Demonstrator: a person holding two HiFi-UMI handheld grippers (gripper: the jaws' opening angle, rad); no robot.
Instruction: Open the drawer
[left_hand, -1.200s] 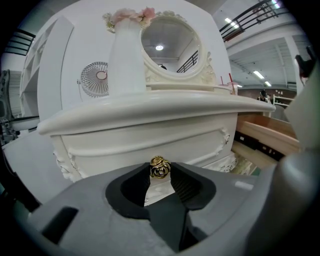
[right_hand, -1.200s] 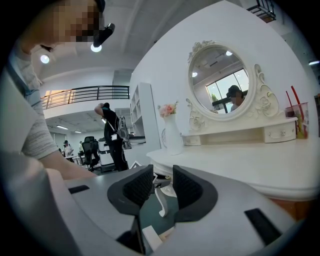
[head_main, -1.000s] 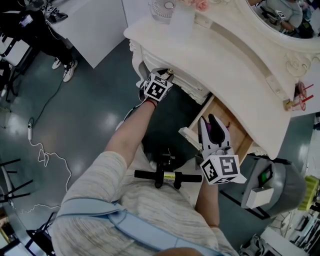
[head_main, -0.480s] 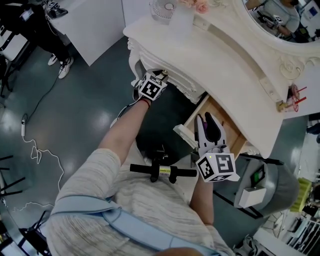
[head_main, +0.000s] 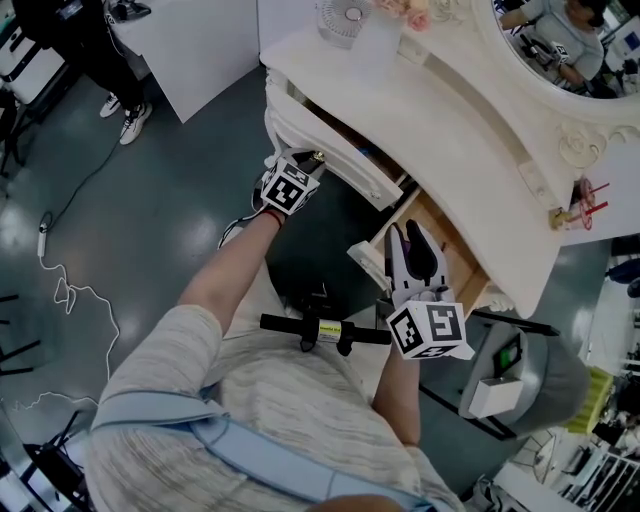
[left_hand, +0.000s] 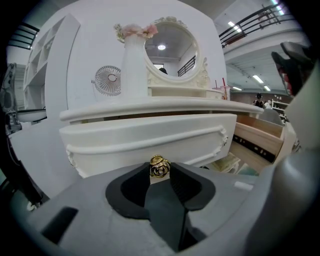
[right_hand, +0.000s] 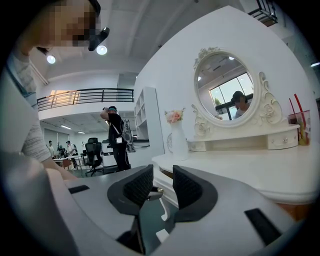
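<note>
- Drawer: it sits in the left part of the white dressing table, under the table top and just ahead of the person's left arm. Its front stands off from the table's frame. In the head view a narrow strip of brown interior shows between the front and the top.
- By that gap the drawer reads as partly out, so the opening is begun but far from the full travel. What is left, as I judge it, is a longer straight pull toward the person, then letting go.
- Second drawer: to the right of the first, it is already pulled well out, with its wooden box open to view. Paper-like things lie below it in the left gripper view, too small to name.
- Left gripper: its jaws are pinched on the drawer's knob, one pad on each side.
- Right gripper: it hovers over the second drawer with its jaws spread. Nothing is between them and they touch nothing.
- Knob: a small gold rose-shaped pull at the middle of the drawer front, the only point of hold.
</note>
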